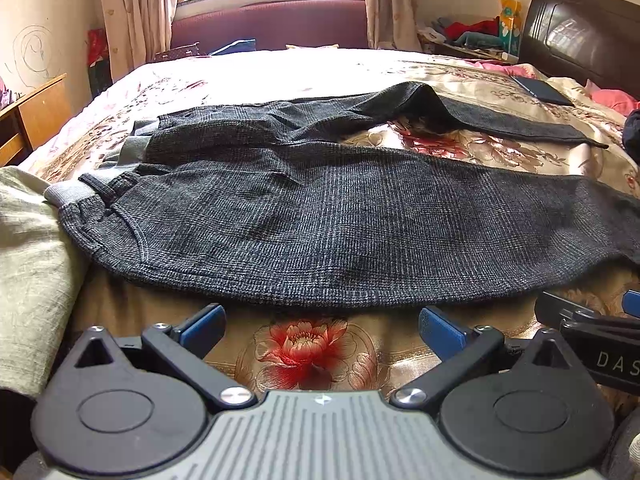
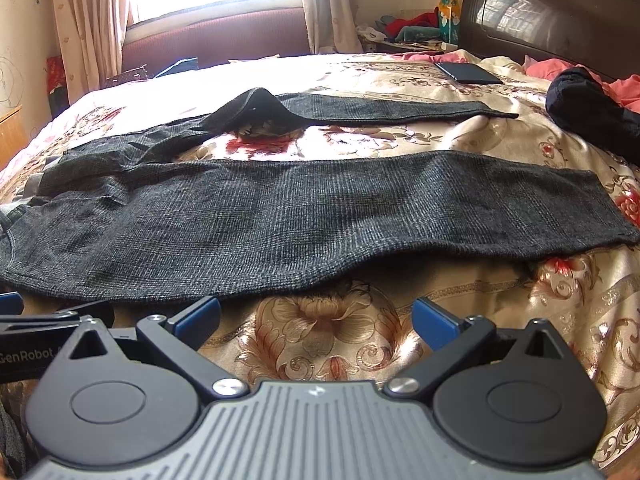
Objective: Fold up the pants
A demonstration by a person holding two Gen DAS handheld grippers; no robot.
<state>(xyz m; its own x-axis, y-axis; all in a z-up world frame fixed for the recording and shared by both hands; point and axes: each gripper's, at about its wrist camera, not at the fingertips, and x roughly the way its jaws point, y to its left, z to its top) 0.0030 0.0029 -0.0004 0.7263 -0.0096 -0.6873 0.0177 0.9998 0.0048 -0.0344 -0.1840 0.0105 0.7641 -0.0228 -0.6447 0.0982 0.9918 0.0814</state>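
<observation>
Pants (image 1: 320, 220) spread flat on floral bedspread (image 1: 308, 356), legs splayed apart, far leg (image 2: 384, 110) humped near the crotch, cause unclear; folding not yet begun; left gripper (image 1: 320, 328) and right gripper (image 2: 316, 318) both agape, empty, just short of near hem edge; next: seize near leg, carry over far leg.

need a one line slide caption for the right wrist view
Open right gripper hovers before dark grey pants spread on a floral bedspread.
</observation>
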